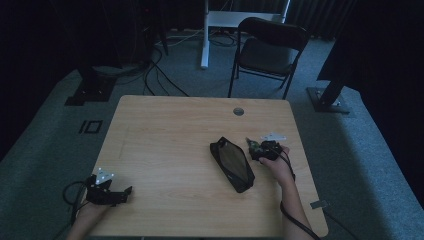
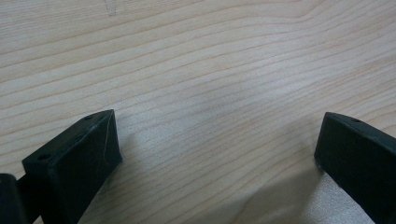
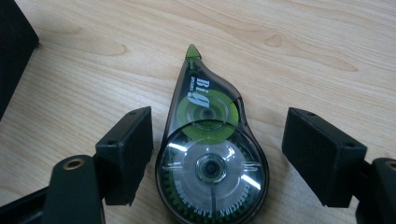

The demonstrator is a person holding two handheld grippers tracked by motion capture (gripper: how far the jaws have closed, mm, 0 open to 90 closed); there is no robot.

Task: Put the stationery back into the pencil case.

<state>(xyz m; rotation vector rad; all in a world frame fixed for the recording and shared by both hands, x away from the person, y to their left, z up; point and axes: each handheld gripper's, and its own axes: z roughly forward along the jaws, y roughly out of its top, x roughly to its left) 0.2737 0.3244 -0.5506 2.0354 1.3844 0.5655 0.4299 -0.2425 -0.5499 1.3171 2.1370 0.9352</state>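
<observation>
A clear correction tape dispenser [image 3: 208,154] with green wheels lies flat on the wooden table [image 1: 170,135], its green tip pointing away. My right gripper [image 3: 217,140] stands open around it, one jaw on each side, the left jaw almost touching its body. In the high view this dispenser [image 1: 251,145] lies just right of a black pencil case [image 1: 231,164], with the right gripper [image 1: 260,148] held by a hand over it. My left gripper [image 1: 120,194] rests at the table's front left corner, open [image 2: 219,149], with bare wood between its jaws.
A round cable hole [image 1: 238,111] sits near the table's far edge. A black folding chair [image 1: 267,50] stands beyond the table. A dark edge of the pencil case [image 3: 14,51] shows at the left of the right gripper view.
</observation>
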